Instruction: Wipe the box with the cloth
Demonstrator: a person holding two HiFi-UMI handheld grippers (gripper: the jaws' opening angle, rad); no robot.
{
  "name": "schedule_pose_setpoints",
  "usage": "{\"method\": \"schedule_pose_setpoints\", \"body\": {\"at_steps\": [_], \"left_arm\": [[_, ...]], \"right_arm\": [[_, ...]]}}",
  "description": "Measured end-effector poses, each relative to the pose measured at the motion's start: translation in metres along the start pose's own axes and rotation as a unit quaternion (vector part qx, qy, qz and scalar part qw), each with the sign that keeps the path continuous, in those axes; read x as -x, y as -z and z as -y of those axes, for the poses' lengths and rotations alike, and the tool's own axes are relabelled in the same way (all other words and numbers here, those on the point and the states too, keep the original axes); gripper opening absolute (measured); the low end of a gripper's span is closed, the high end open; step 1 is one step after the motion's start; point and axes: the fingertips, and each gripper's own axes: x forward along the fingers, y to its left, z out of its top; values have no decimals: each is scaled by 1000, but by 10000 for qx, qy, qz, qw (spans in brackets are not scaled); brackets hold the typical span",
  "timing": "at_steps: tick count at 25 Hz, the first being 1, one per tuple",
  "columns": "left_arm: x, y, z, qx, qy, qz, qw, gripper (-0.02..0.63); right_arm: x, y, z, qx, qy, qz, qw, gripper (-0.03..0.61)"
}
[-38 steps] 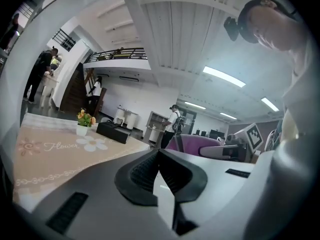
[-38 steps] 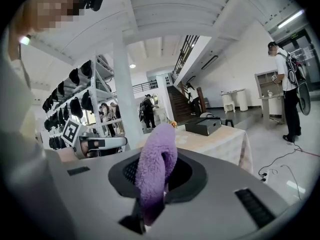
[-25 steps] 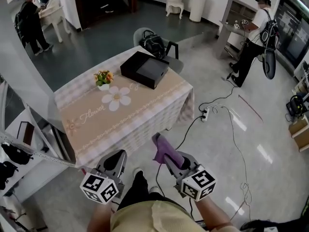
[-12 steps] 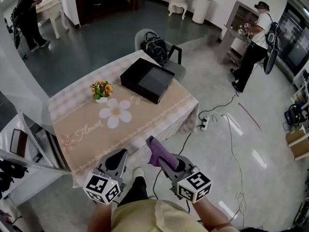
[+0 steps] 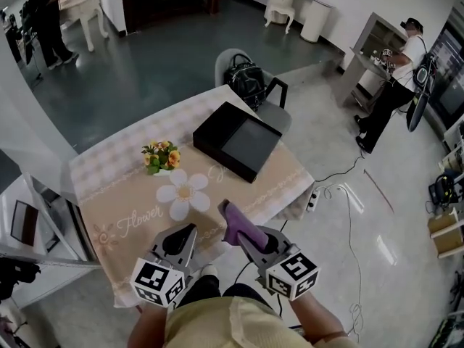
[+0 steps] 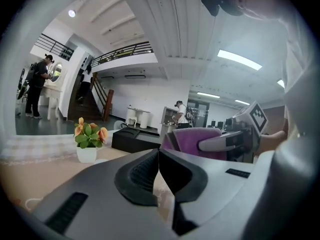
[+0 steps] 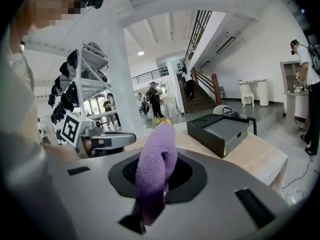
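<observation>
A flat black box (image 5: 238, 141) lies on the far right part of the table (image 5: 130, 194); it also shows as the black box (image 7: 218, 131) in the right gripper view and the black box (image 6: 136, 139) in the left gripper view. My right gripper (image 5: 233, 227) is shut on a purple cloth (image 5: 235, 223), held over the table's near edge, well short of the box. The purple cloth (image 7: 155, 171) folds out between the jaws. My left gripper (image 5: 181, 236) sits beside it at the near edge, shut with nothing in it.
A small pot of orange flowers (image 5: 160, 156) stands mid-table, left of the box. A chair with a black bag (image 5: 246, 78) is behind the table. A cable and power strip (image 5: 314, 200) lie on the floor to the right. People stand at the far left and far right.
The view has drawn nearer to the table; both grippers now reach over its near edge. The right gripper still holds the cloth. The box has not moved on the table.
</observation>
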Motion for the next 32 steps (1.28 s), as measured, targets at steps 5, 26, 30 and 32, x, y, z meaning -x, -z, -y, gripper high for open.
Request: {"method": "schedule_pose_setpoints", "body": {"at_steps": [5,26,30,32], "left_arm": [[-12,-12,-18,88,16,90,9999,15],[-85,-40,-77,456,-2027,197,9780,15],[-102,-43,-82,582,-2389,288,9689,15],[-106,-43,-82,631,-2574,337,9637,15]], "right_arm": [[-28,-21,11,373,-161,-126,9991,72],[-100,-114,82,1937,-2499,-424,9477,74],[-109,-128,104,2262,-2765,-535,9325,75],[-115,-131,112,2463,-2897,-603,9229,74]]}}
